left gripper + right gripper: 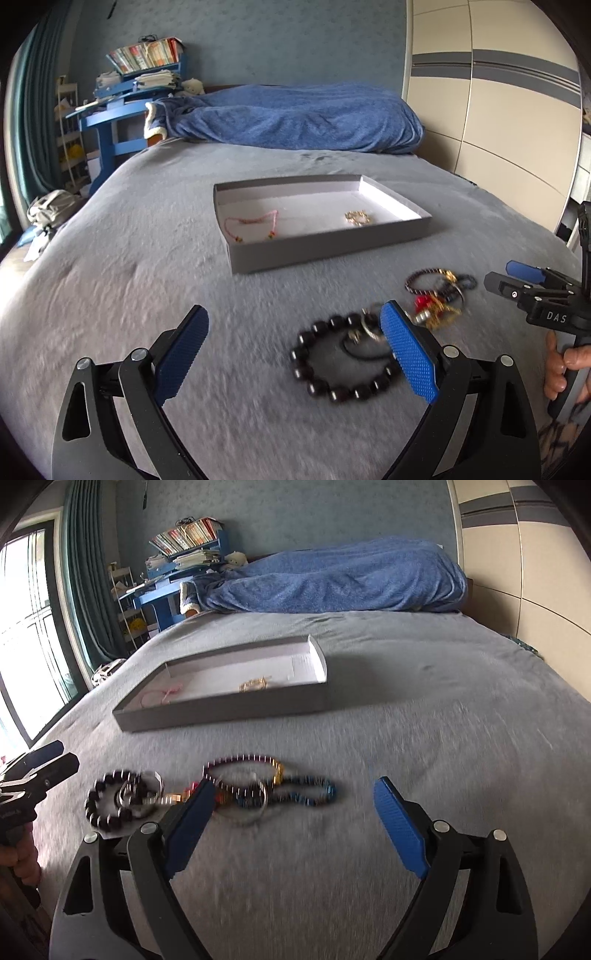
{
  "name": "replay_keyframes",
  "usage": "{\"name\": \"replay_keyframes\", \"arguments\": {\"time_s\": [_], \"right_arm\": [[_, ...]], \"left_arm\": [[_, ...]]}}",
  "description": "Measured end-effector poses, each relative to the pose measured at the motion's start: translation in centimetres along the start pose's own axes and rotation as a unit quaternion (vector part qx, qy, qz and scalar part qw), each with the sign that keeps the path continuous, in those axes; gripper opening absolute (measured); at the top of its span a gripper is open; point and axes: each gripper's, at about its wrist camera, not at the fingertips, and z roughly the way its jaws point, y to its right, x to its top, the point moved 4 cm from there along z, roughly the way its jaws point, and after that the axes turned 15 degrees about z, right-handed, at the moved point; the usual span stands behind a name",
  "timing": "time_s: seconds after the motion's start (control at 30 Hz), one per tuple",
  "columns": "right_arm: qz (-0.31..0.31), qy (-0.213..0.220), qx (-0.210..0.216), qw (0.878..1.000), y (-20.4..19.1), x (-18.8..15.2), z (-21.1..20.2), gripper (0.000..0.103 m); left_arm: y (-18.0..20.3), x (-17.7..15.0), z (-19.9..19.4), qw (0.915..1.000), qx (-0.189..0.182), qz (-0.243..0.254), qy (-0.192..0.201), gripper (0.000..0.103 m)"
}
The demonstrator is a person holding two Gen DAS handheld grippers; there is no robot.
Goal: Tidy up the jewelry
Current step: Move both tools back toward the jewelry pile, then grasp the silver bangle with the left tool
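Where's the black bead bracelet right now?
The black bead bracelet lies on the grey bedspread in front of the grey tray, at the left end of the loose jewelry pile; in the left wrist view it sits beside the left gripper's right-hand finger.

Soft daylight fills both views, coming from the window (26, 635) at the left of the right wrist view, where the panes blow out to white. Shadows on the bed (147, 295) are faint and diffuse. Motion blur smears the beaded bracelet (332, 358) and the bedcover's nap. Fisheye distortion bows the wardrobe (498, 110), and black vignetting rims the corners.
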Motion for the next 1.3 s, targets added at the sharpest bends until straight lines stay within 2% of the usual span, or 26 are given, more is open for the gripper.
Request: {"name": "replay_keyframes", "arguments": {"time_s": [0.2,0.33,0.47,0.57,0.73,0.9,1.07,1.2,1.3], "right_arm": [[-0.020,-0.003,0.001,1.000,-0.9,-1.6,-0.4,0.086],[-0.042,-0.007,0.000,0.999,-1.7,-2.3,-0.1,0.086],[-0.050,-0.009,0.003,0.999,-2.0,-2.6,-0.1,0.086],[-0.046,-0.012,0.005,0.999,-1.9,-2.5,0.0,0.086],[-0.035,-0.012,0.009,0.999,-1.5,-2.3,0.1,0.086],[-0.030,-0.013,0.012,0.999,-1.4,-2.2,0.1,0.085],[-0.026,-0.013,0.012,1.000,-1.4,-2.2,0.2,0.085],[-0.022,-0.015,0.013,1.000,-1.3,-2.1,0.3,0.085],[-0.015,-0.014,0.014,1.000,-1.1,-2.0,0.2,0.085]], "left_arm": [[1.6,-1.9,-1.1,0.9998,-0.004,0.017,0.007,0.094],[2.9,-2.1,-1.4,0.9987,-0.004,0.050,0.009,0.094],[3.5,-2.1,-0.5,0.9980,-0.007,0.061,-0.013,0.091],[2.9,-2.1,0.4,0.9978,-0.018,0.051,-0.038,0.082],[1.3,-2.4,1.6,0.9973,-0.029,0.008,-0.067,0.061],[0.2,-2.2,2.6,0.9956,-0.026,-0.005,-0.090,0.050],[1.1,-1.2,2.1,0.9967,-0.033,0.014,-0.073,0.050],[2.8,-0.1,1.8,0.9959,-0.061,0.041,-0.052,0.050],[4.4,0.6,2.1,0.9934,-0.078,0.069,-0.048,0.055]]}}
